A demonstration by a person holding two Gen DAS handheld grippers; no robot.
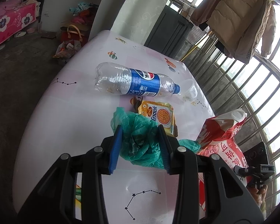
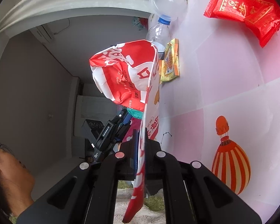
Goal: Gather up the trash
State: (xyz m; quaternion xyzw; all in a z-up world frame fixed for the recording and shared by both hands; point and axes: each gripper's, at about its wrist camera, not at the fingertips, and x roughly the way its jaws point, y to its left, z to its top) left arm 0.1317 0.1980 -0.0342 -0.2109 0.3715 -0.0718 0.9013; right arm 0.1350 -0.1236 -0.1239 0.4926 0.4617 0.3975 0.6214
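Observation:
My left gripper (image 1: pixel 140 132) is shut on a crumpled green plastic bag (image 1: pixel 140 140), its blue pads pressing both sides, just above the table. Beyond it lie a yellow Enaak biscuit wrapper (image 1: pixel 161 116), an empty Pepsi bottle (image 1: pixel 132 79) on its side and a clear plastic cup (image 1: pixel 190 91). My right gripper (image 2: pixel 141 136) is shut on the rim of a large red-and-white bag (image 2: pixel 125 71), holding it up with its mouth open; the same red-and-white bag (image 1: pixel 222 136) shows to the right of the green one. A red snack packet (image 2: pixel 248 11) lies farther off.
The table (image 1: pixel 65 121) has a white and pink cloth printed with balloons and constellations. Window bars (image 1: pixel 252 85) run along its right side, with jackets (image 1: pixel 242 18) hung above. Bags and clutter (image 1: pixel 71 43) sit on the floor beyond. A person's head (image 2: pixel 7 171) is at lower left.

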